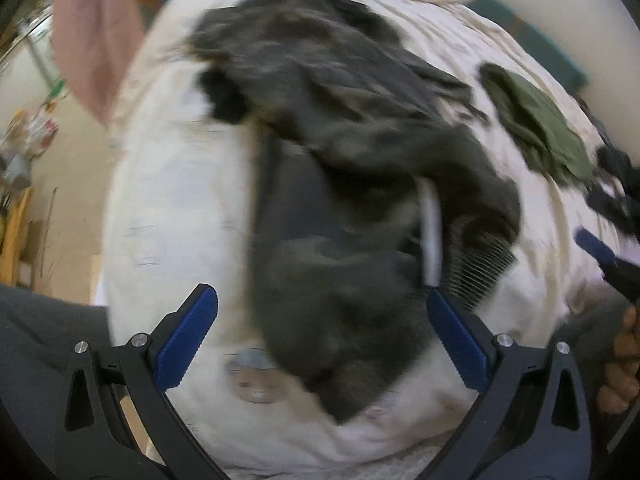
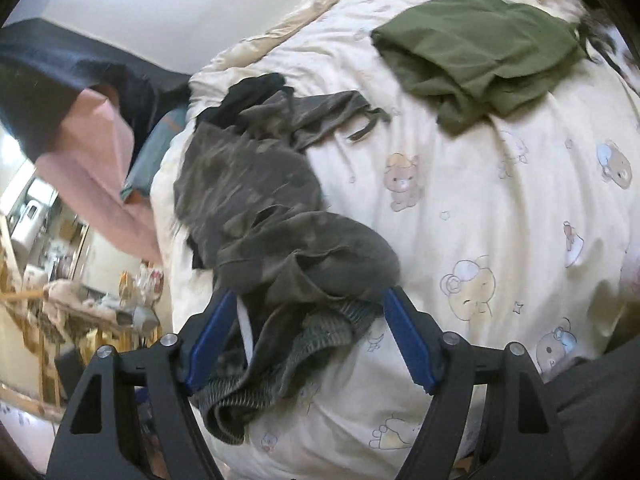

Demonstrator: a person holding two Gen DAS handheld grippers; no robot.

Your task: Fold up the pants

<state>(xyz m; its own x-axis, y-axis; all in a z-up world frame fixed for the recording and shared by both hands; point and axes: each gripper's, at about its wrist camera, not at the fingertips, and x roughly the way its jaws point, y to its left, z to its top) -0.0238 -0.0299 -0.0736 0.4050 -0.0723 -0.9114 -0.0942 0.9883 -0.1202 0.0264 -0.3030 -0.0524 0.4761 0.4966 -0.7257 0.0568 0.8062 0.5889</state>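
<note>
Dark grey camouflage pants (image 1: 320, 140) lie crumpled in a long heap on the cream bear-print bedcover (image 1: 168, 220); this view is blurred. My left gripper (image 1: 320, 294) hangs open just above the near end of the pants, holding nothing. A white drawstring (image 1: 432, 232) and the ribbed waistband (image 1: 480, 264) lie beside its right finger. In the right wrist view the pants (image 2: 248, 184) run away from me. My right gripper (image 2: 309, 293) stands open, its jaws wide on either side of the waistband (image 2: 320, 336), which lies loose between them.
An olive green garment (image 2: 480, 52) lies bunched at the far right of the bedcover (image 2: 480, 200). A pink cloth (image 2: 92, 160) hangs at the bed's left side. Beyond the left edge is a cluttered floor and shelf (image 2: 80, 300). A hand (image 1: 620, 360) shows at the right.
</note>
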